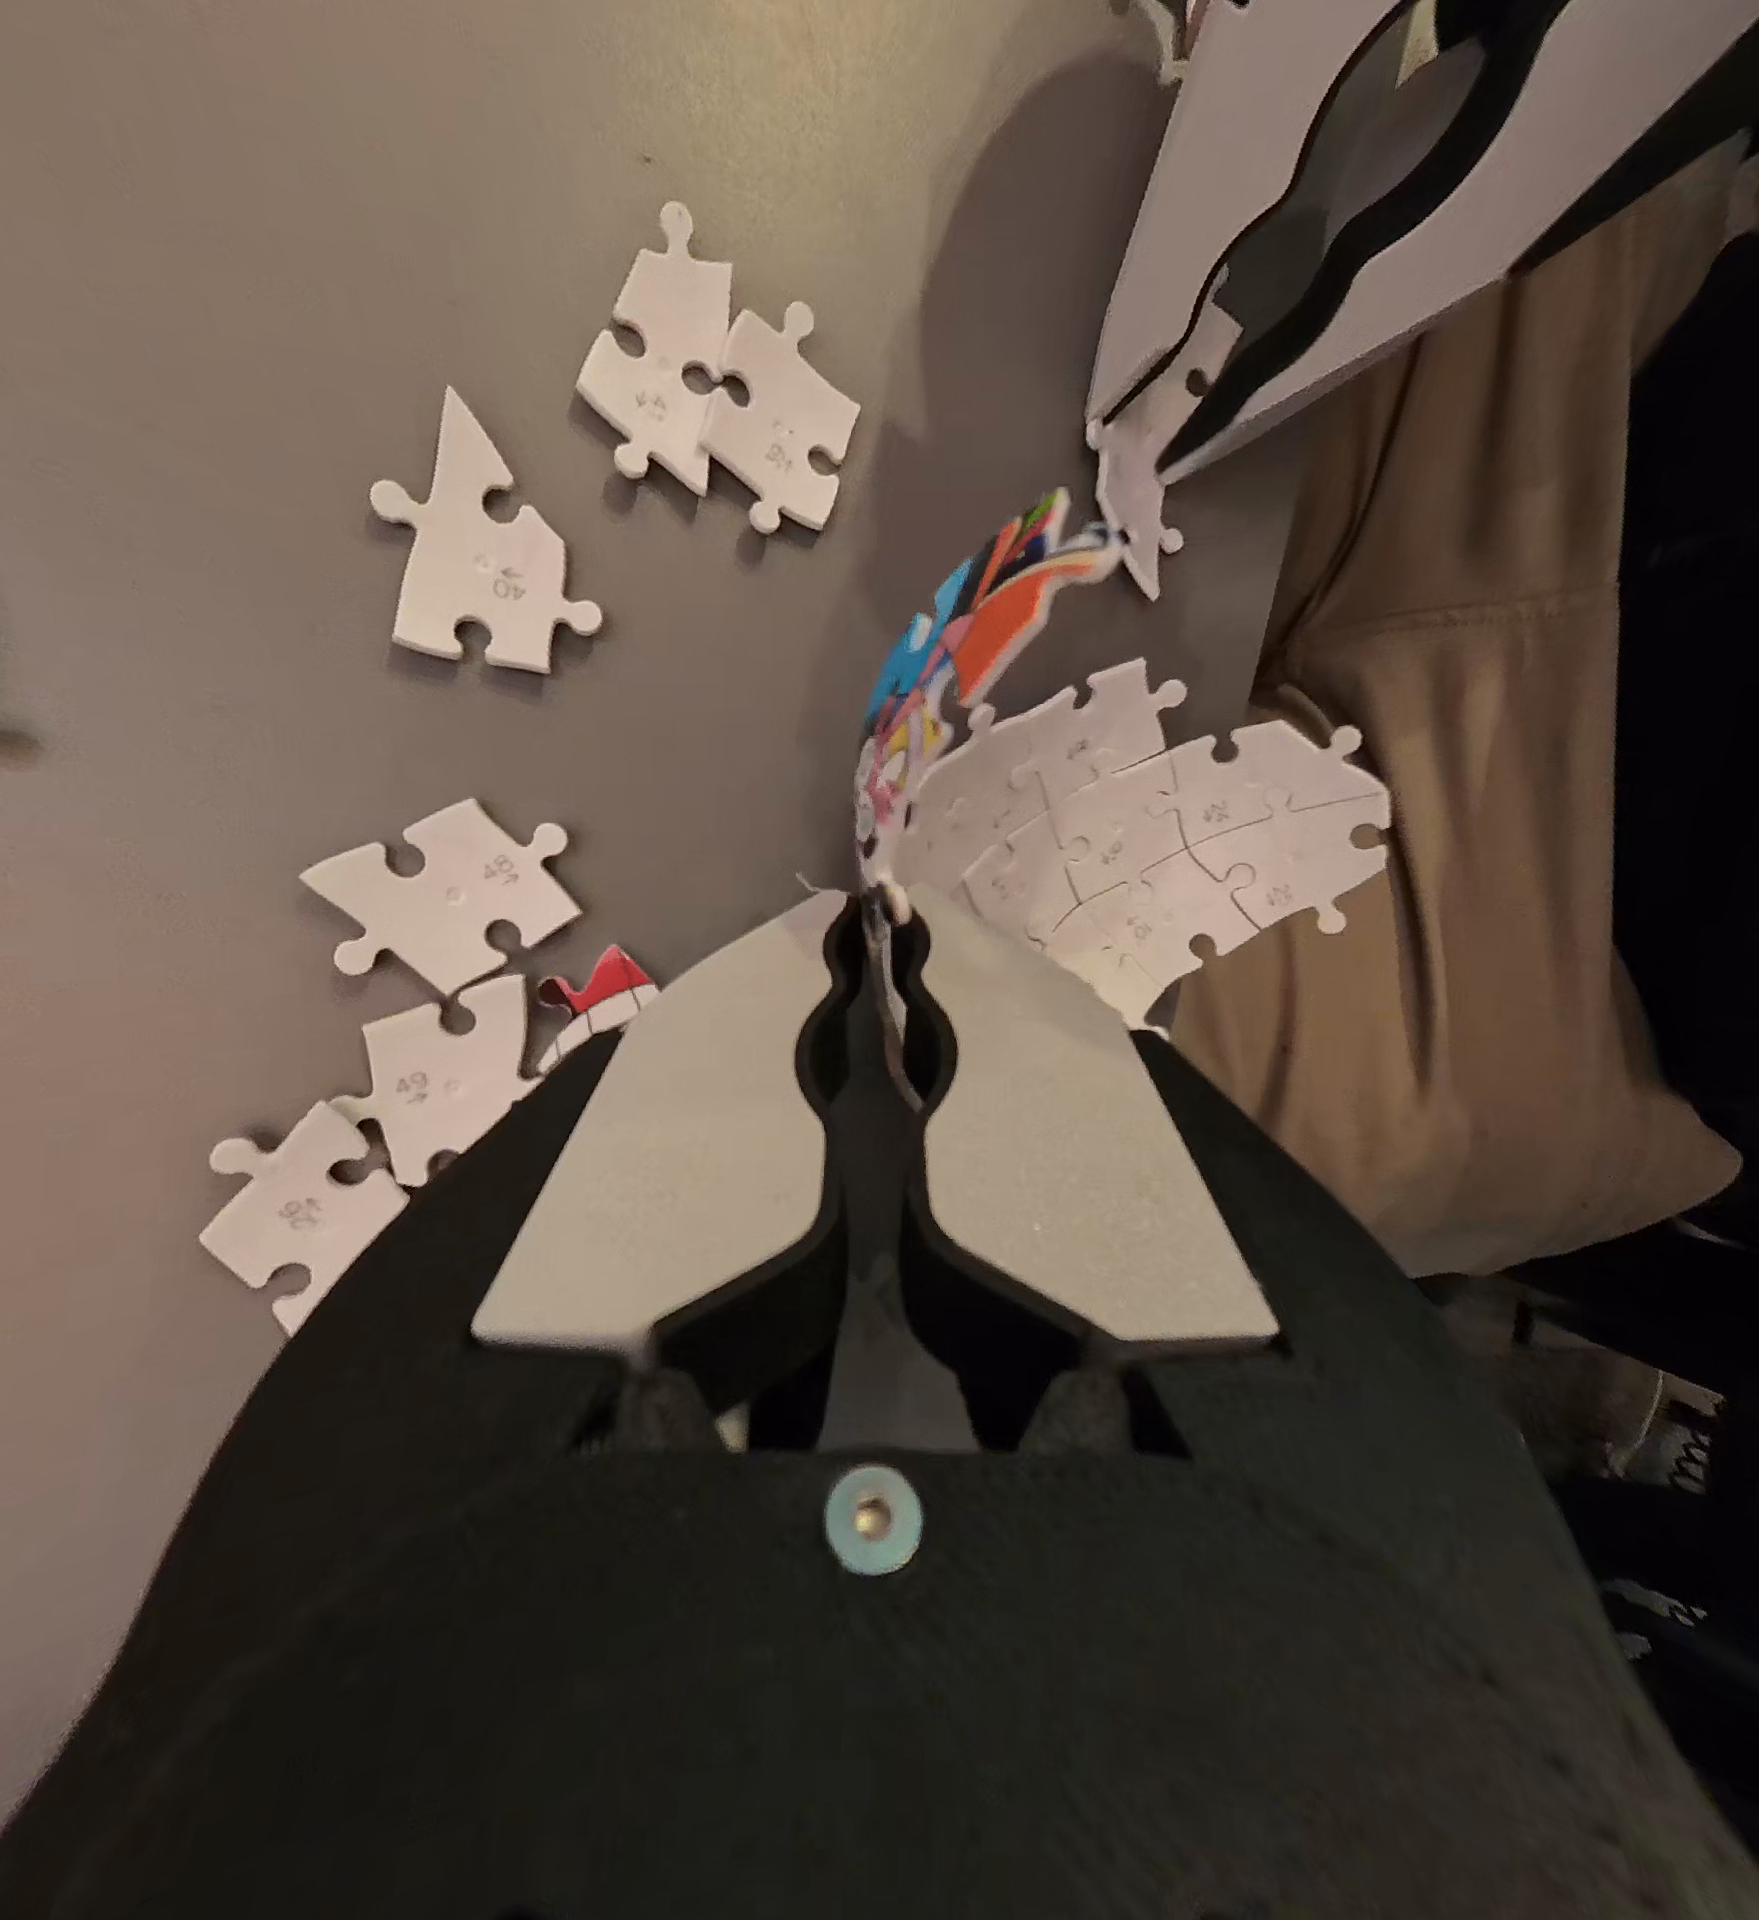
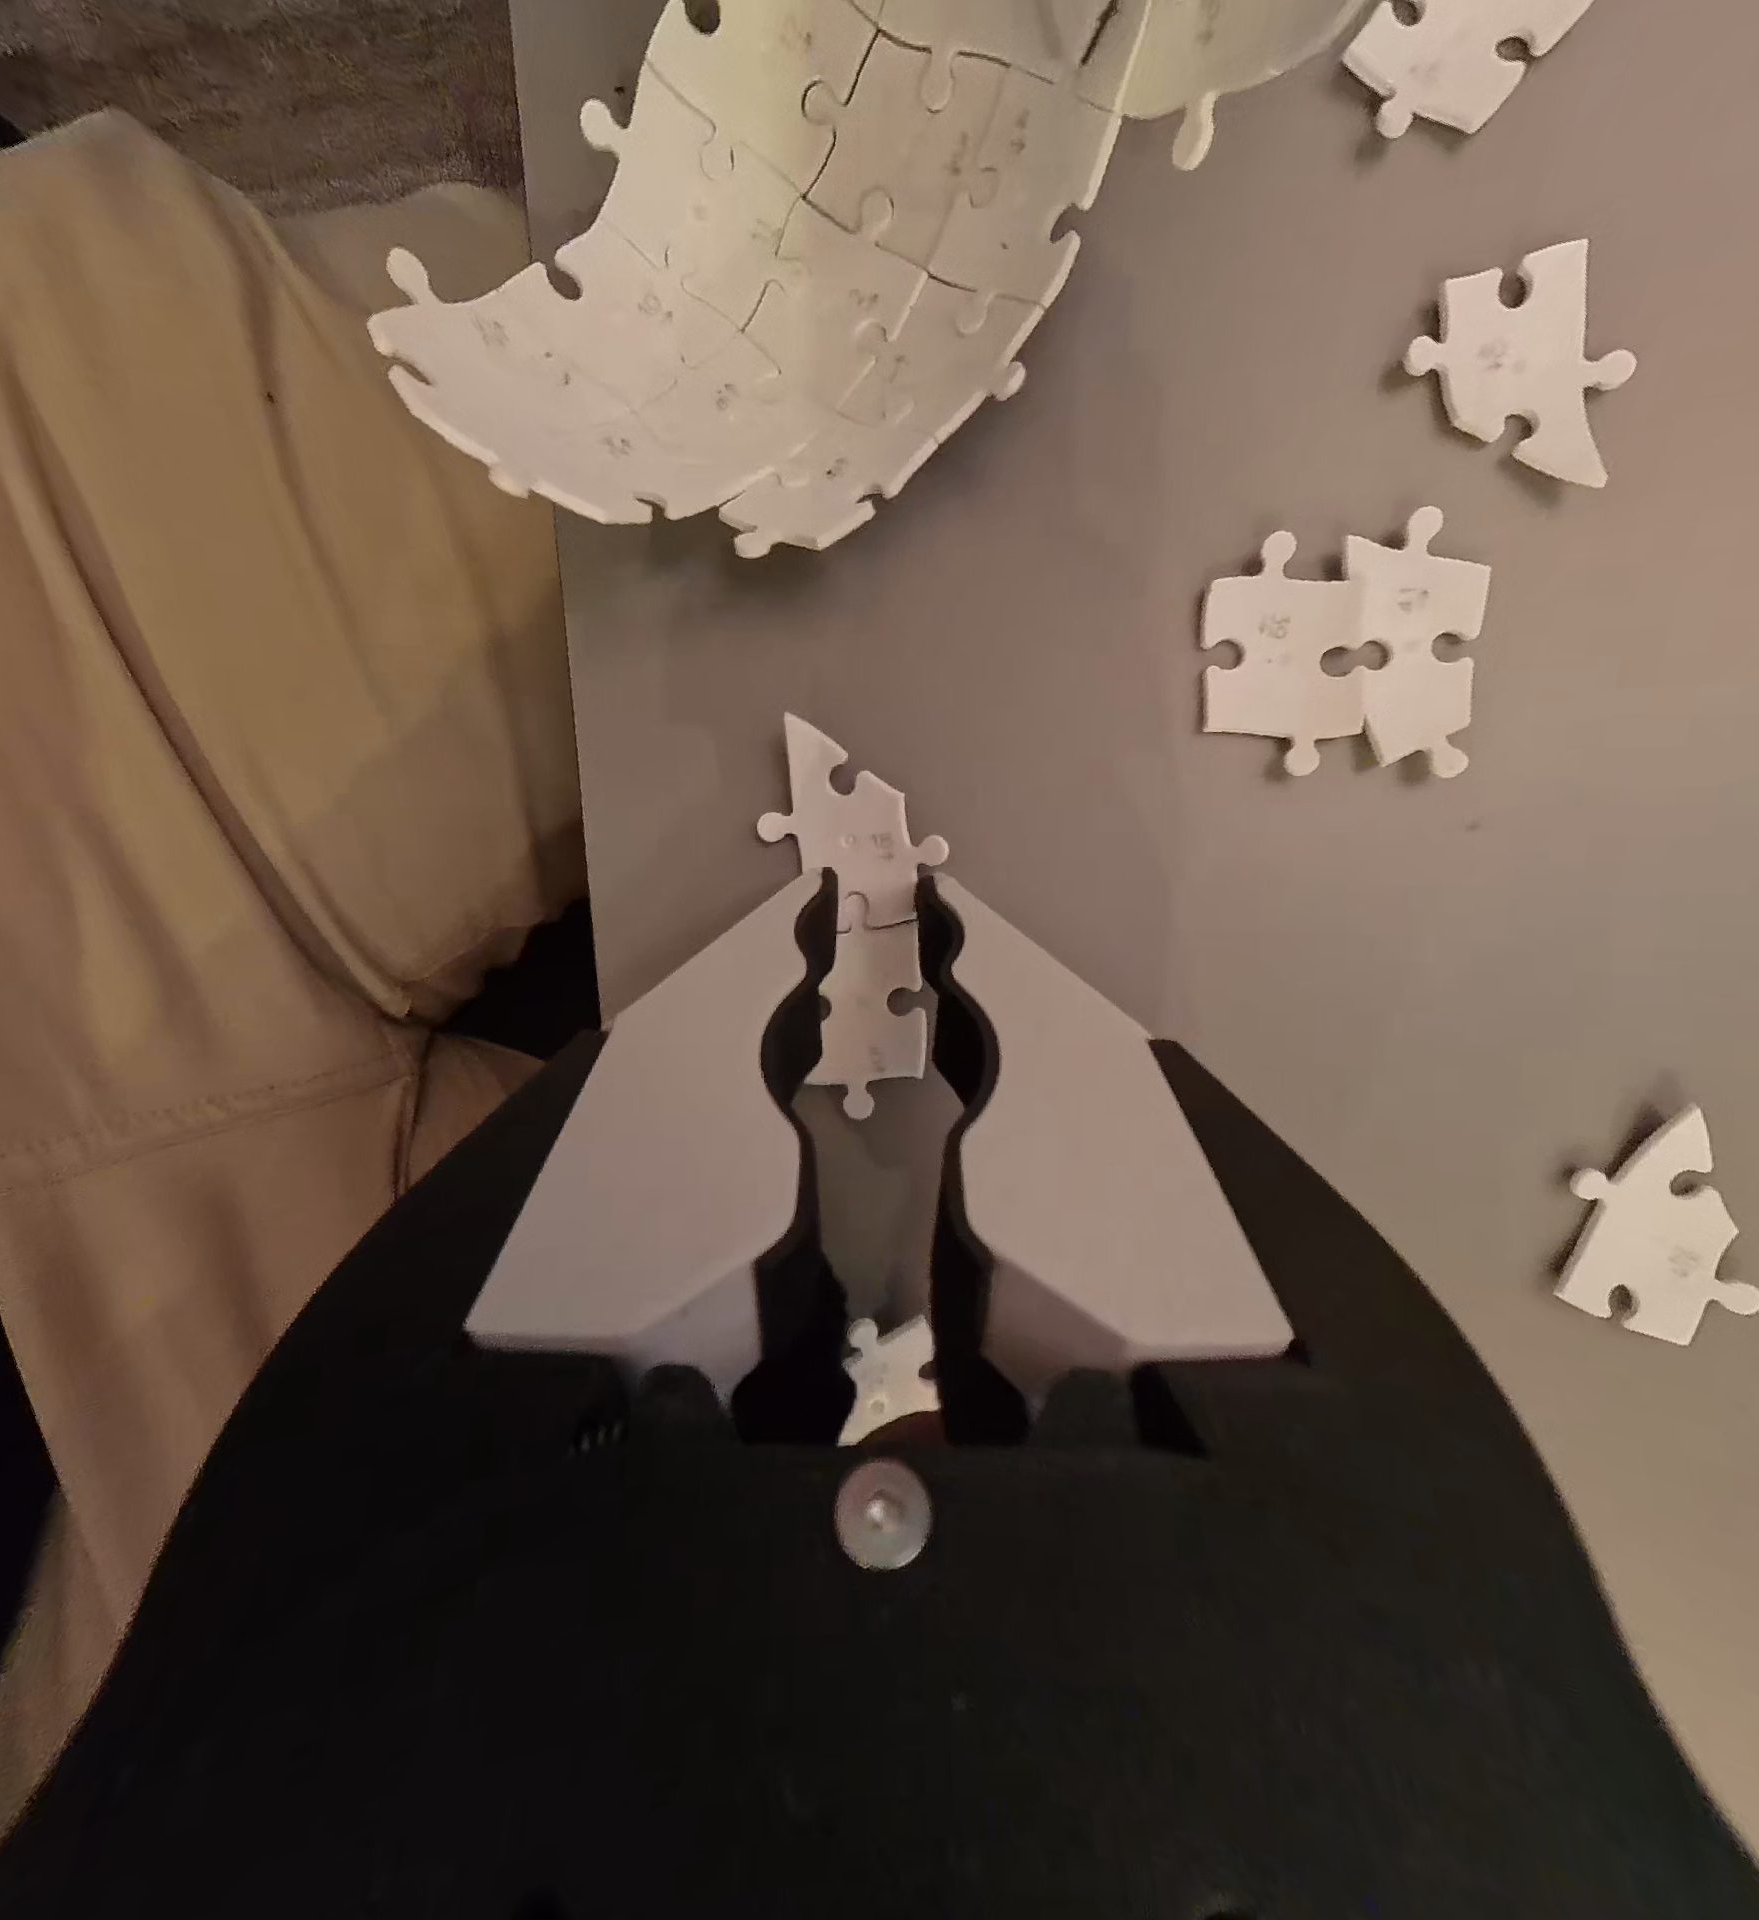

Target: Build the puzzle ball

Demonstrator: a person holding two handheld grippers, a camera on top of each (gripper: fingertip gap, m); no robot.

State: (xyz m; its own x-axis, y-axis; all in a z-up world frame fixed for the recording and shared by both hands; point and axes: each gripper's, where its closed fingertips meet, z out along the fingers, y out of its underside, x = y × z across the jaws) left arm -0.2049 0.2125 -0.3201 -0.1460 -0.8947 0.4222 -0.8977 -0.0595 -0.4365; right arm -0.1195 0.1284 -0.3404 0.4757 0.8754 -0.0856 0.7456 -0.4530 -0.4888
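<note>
My left gripper (image 1: pixel 880 906) is shut on the edge of the partly built puzzle ball (image 1: pixel 1166 831). The ball is a curved shell of joined pieces, white inside and colourful outside, held up off the grey table (image 1: pixel 231 260). In the right wrist view it hangs at the top (image 2: pixel 802 291). My right gripper (image 2: pixel 873 883) is shut on two joined white pieces (image 2: pixel 854 821), one with a pointed tip. In the left wrist view the right gripper (image 1: pixel 1150 442) holds these pieces (image 1: pixel 1135 509) just above the shell's colourful upper edge, a small gap apart.
Several loose white pieces lie on the table: a pointed one (image 1: pixel 485 551), a joined pair (image 1: pixel 719 384), others near my left gripper (image 1: pixel 449 894). A colourful piece (image 1: pixel 605 997) lies face up. A person's beige clothing (image 2: pixel 179 727) is beyond the table edge (image 2: pixel 563 644).
</note>
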